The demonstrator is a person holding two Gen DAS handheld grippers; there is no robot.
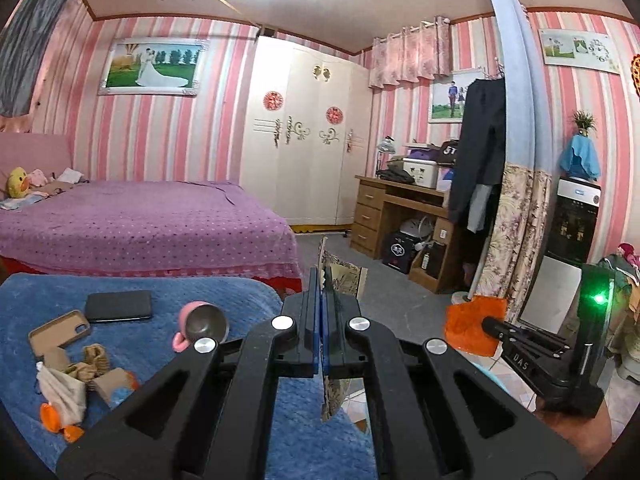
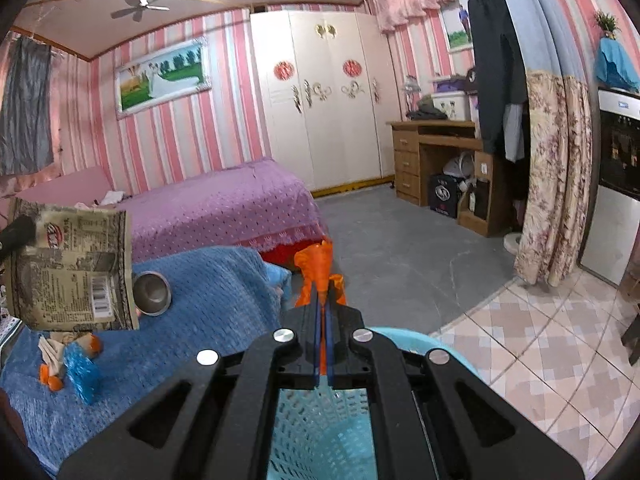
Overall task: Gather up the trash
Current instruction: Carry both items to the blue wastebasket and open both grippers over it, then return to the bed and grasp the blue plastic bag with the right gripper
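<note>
Right tongs [image 2: 322, 304] clamp orange wrapper [image 2: 318, 270]; basket [image 2: 404, 340] lies directly beneath them (nearer this hand). Left tongs [image 1: 322, 284] clamp packet [image 1: 344, 280].

1. We are seeing open grey floor [image 2: 400, 248] ahead, giving a gripper free passage.
2. We are finding the purple bed [image 1: 140, 220] closing off the left side.
3. We are noticing the desk [image 2: 436, 160] and floral curtain [image 2: 552, 176] hemming in the right.
4. We are looking down at the blue basket [image 2: 320, 420] standing just below, its mouth unblocked.
</note>
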